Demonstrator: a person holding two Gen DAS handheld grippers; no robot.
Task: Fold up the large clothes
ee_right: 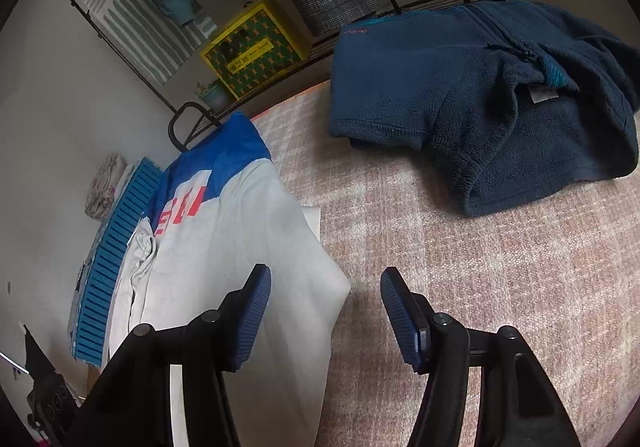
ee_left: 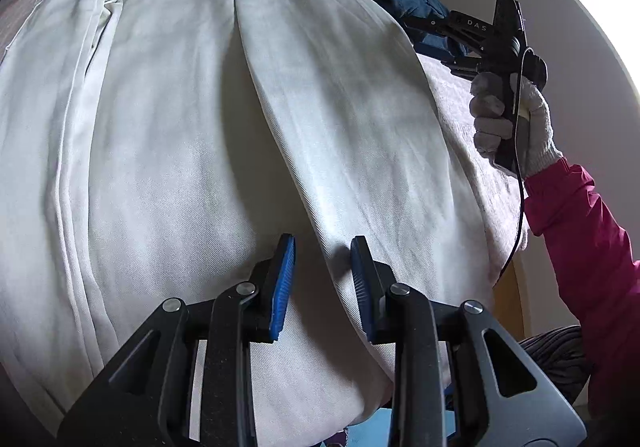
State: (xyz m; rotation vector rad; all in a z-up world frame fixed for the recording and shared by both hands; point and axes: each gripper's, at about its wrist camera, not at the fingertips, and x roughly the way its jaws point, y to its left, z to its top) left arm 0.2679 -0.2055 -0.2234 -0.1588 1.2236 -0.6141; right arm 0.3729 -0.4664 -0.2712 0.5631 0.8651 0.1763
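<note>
Jaws of both the left gripper (ee_left: 322,279) and right gripper (ee_right: 325,311) stand open and empty over the half-folded white jacket (ee_left: 168,135) on the pink bed cover (ee_right: 440,267); next, I judge, grip an edge and fold again.

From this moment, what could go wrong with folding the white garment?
1. A raised fold of the white garment sits between the left gripper fingers; pulling it may undo the flat layers.
2. The right gripper is open, holding nothing, so one side is uncontrolled.
3. The navy fleece lies nearby and could be dragged along.
</note>
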